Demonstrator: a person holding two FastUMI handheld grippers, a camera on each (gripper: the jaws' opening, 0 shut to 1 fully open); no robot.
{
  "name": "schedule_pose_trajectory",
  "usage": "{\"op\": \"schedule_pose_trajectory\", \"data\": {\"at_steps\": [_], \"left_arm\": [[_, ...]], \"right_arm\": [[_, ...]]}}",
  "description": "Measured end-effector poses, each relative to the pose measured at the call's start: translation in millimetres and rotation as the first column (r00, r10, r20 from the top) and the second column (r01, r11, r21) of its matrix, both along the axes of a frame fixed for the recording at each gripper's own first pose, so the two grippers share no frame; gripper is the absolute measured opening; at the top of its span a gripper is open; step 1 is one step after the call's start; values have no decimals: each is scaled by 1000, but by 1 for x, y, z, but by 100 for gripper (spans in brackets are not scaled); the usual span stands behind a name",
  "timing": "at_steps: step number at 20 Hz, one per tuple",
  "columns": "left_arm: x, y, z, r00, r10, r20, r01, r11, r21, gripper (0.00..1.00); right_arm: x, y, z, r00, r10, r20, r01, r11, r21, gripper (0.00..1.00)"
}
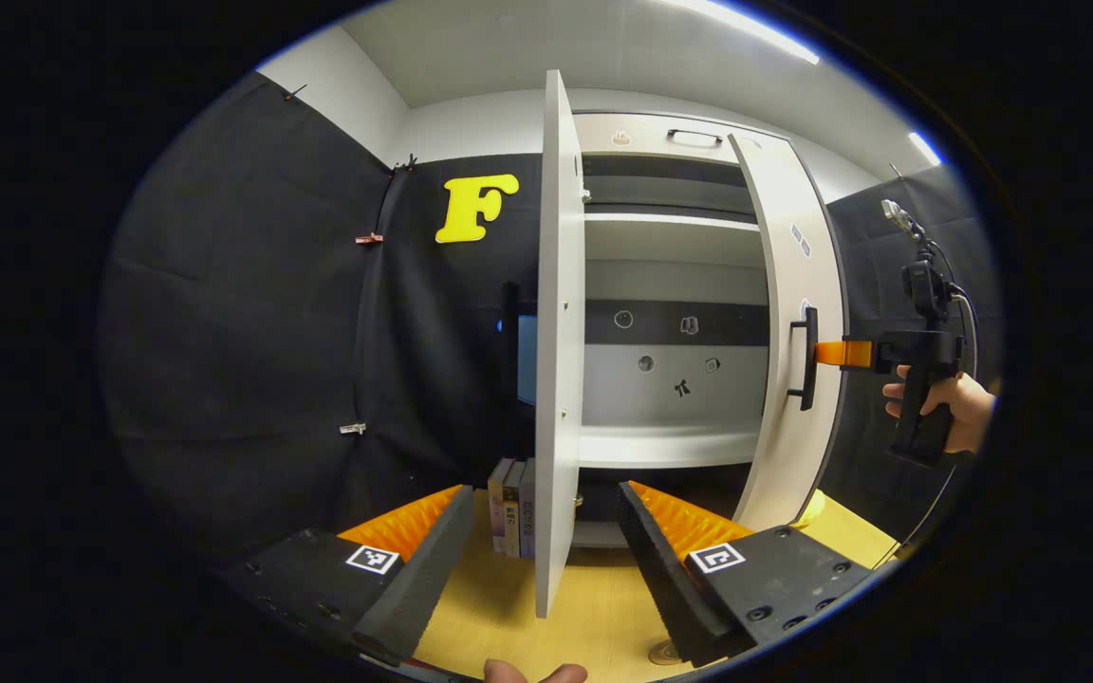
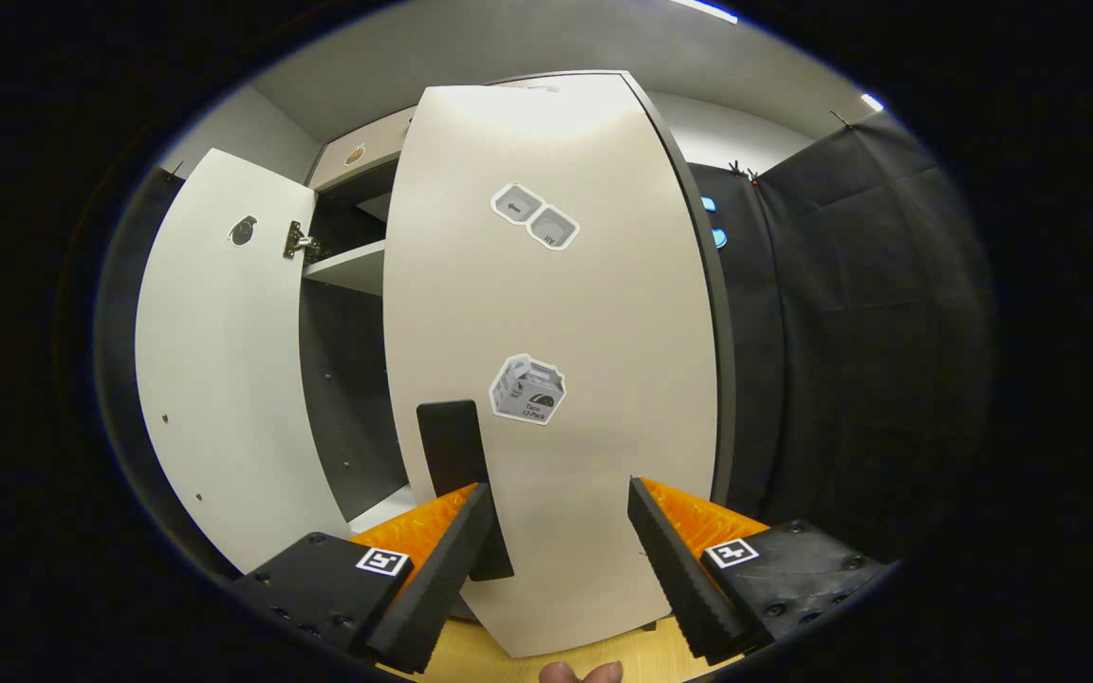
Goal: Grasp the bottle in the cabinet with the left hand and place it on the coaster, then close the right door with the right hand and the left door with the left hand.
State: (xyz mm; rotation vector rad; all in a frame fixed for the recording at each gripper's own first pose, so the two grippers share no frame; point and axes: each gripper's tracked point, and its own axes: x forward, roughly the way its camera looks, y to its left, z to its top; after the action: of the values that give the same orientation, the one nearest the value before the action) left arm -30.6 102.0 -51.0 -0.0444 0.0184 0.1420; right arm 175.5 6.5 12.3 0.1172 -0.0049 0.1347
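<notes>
White flat-panel right cabinet door (image 2: 556, 379) faces the right gripper (image 2: 556, 555), jaws wide, poised to push; left gripper (image 1: 542, 550) jaws wide astride the white left door's edge (image 1: 556, 379).

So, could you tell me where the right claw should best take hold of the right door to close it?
Probably by the black vertical handle near the right door's free edge. It stands proud of the panel, so the open right claw, already facing the door's outer face, could come straight at it, or simply push beside it.
</notes>
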Motion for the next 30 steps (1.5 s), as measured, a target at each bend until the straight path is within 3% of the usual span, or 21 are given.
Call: {"op": "schedule_pose_trajectory", "data": {"at_steps": [16, 25, 30], "left_arm": [[-36, 38, -2, 995, 91, -37, -90, 996, 21, 95], [-18, 105, 21, 987, 158, -8, -157, 986, 59, 95], [22, 153, 35, 979, 205, 23, -206, 975, 89, 94]], "right_arm": [[36, 19, 1, 1000, -20, 3, 20, 1000, -22, 97], [-10, 20, 11, 1000, 15, 2, -15, 1000, -18, 97], [-42, 13, 15, 1000, 27, 11, -26, 998, -53, 97]]}}
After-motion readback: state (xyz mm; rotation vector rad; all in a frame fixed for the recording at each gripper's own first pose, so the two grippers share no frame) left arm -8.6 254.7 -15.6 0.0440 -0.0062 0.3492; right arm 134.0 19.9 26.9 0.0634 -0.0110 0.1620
